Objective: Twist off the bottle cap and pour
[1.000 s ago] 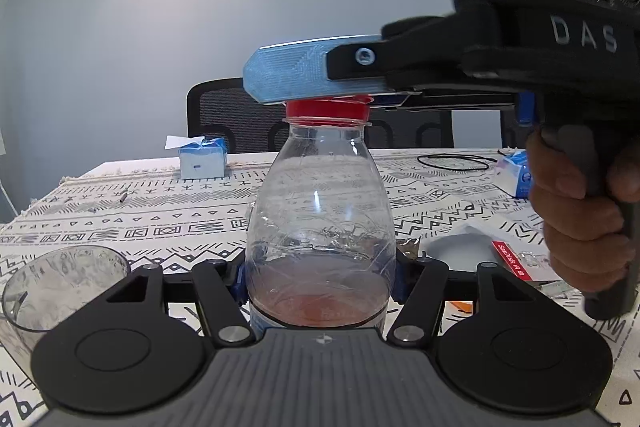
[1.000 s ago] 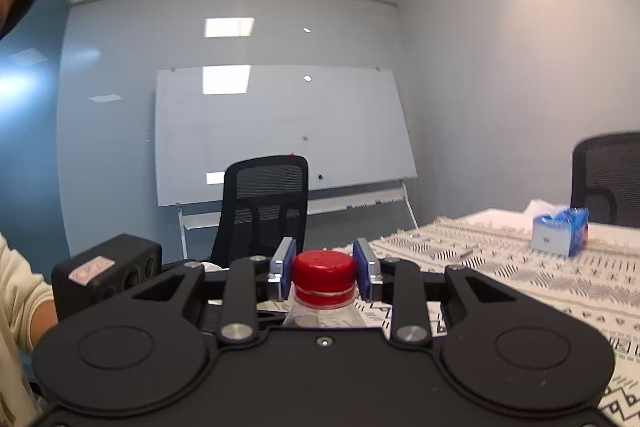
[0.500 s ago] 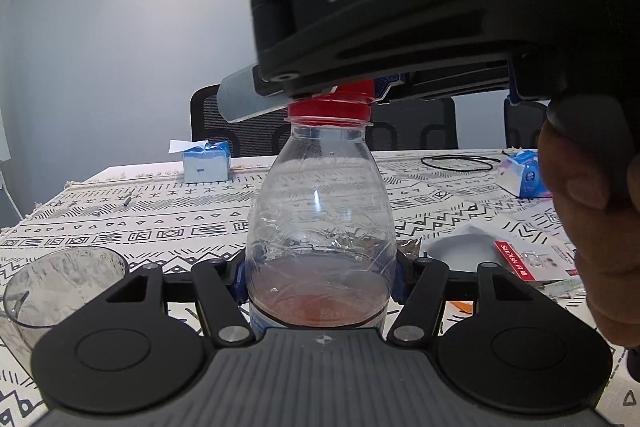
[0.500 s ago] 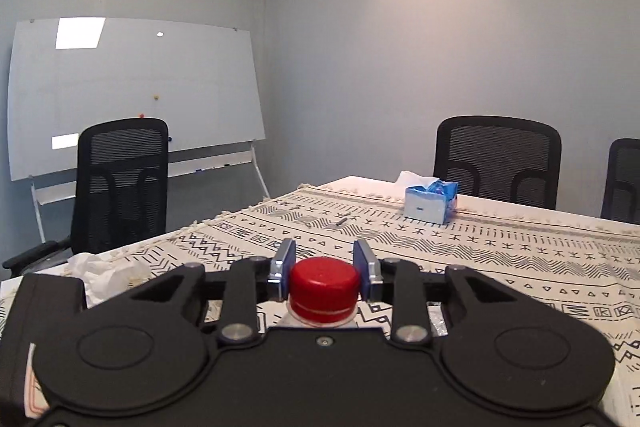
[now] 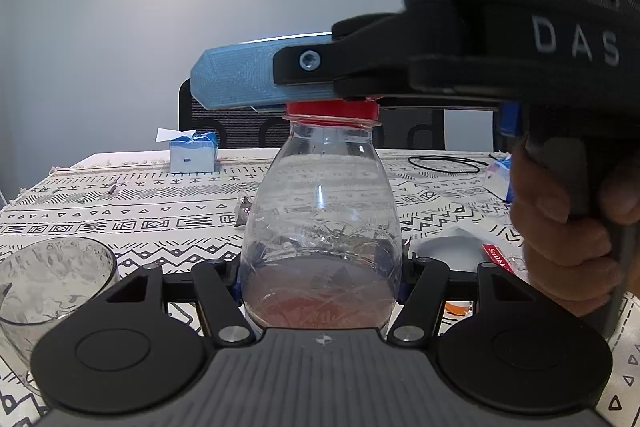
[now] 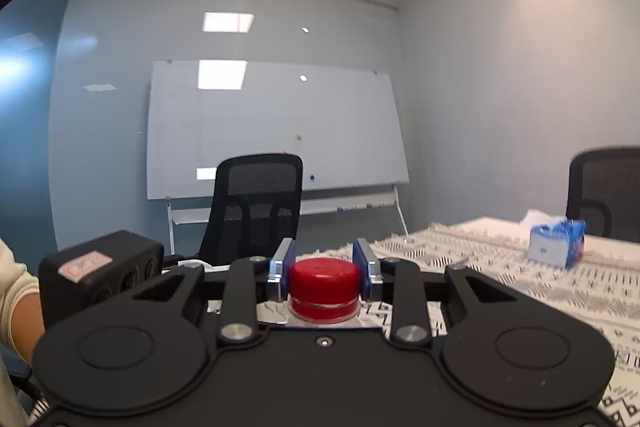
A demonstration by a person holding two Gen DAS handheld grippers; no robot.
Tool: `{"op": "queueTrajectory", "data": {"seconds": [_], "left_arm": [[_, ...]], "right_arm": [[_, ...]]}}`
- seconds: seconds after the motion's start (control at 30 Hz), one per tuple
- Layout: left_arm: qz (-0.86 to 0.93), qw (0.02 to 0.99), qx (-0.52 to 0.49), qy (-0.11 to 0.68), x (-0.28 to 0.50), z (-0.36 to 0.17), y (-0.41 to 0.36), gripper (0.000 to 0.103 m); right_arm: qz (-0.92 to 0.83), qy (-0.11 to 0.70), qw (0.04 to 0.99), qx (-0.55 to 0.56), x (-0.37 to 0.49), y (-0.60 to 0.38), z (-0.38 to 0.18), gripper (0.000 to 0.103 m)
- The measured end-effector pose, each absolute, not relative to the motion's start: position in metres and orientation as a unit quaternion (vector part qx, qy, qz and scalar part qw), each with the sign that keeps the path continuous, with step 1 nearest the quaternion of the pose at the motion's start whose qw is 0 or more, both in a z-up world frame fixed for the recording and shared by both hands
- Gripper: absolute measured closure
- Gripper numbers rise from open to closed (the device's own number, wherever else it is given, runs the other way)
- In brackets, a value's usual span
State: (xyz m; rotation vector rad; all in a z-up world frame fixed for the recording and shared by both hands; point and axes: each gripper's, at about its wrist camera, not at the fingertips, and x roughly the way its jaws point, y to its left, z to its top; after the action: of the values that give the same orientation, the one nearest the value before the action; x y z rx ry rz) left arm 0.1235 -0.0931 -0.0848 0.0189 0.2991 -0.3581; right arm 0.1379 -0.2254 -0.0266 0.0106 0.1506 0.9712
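The bottle [image 5: 320,227] stands upright on the patterned bench [image 5: 140,211], its lower body clamped between the left gripper [image 5: 320,283] fingers; the right gripper [image 6: 324,267] fingers press both sides of the red cap [image 6: 323,287] — cap on the neck — beside a glass [image 5: 48,283]

Black right gripper [image 5: 288,95] body lettered "DAS", blue ribbed fingers [image 5: 236,79], silver screw. Black left gripper [image 5: 320,283] with round pivot discs. Cream sleeve [image 6: 14,283].
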Motion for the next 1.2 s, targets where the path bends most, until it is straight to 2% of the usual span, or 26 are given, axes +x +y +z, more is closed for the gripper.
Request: {"op": "queueTrajectory", "data": {"seconds": [0.03, 0.23, 0.3, 0.33, 0.47, 0.7, 0.8, 1.0, 1.07, 1.2], "left_arm": [[-0.177, 0.973, 0.01, 0.147, 0.123, -0.085, -0.093, 0.044], [-0.171, 0.974, 0.011, 0.145, 0.121, -0.085, -0.095, 0.044], [-0.171, 0.975, 0.011, 0.145, 0.122, -0.085, -0.095, 0.044], [-0.17, 0.975, 0.011, 0.145, 0.121, -0.085, -0.095, 0.044], [-0.173, 0.974, 0.006, 0.146, 0.121, -0.085, -0.093, 0.044], [-0.18, 0.972, 0.004, 0.148, 0.124, -0.085, -0.091, 0.044], [-0.186, 0.971, 0.005, 0.149, 0.124, -0.085, -0.091, 0.045], [-0.186, 0.972, 0.003, 0.143, 0.124, -0.087, -0.091, 0.043], [-0.18, 0.974, 0.007, 0.14, 0.123, -0.086, -0.093, 0.042], [-0.165, 0.978, 0.034, 0.127, 0.118, -0.087, -0.101, 0.04]], "right_arm": [[0.443, 0.082, 0.893, 0.002, 0.133, -0.221, -0.022, 0.058], [0.325, 0.108, 0.939, -0.009, 0.092, -0.21, -0.007, 0.055], [0.318, 0.11, 0.941, -0.024, 0.086, -0.205, -0.006, 0.061], [0.314, 0.11, 0.942, -0.031, 0.083, -0.203, -0.005, 0.071], [0.335, 0.1, 0.936, -0.041, 0.082, -0.208, -0.01, 0.072], [0.468, 0.074, 0.88, 0.007, 0.12, -0.246, -0.024, 0.072], [0.458, 0.077, 0.886, 0.01, 0.118, -0.244, -0.021, 0.072], [0.437, 0.082, 0.896, 0.018, 0.115, -0.241, -0.014, 0.069], [0.43, 0.084, 0.899, 0.02, 0.114, -0.24, -0.012, 0.057], [0.412, 0.086, 0.907, 0.018, 0.108, -0.235, -0.012, 0.057]]}}
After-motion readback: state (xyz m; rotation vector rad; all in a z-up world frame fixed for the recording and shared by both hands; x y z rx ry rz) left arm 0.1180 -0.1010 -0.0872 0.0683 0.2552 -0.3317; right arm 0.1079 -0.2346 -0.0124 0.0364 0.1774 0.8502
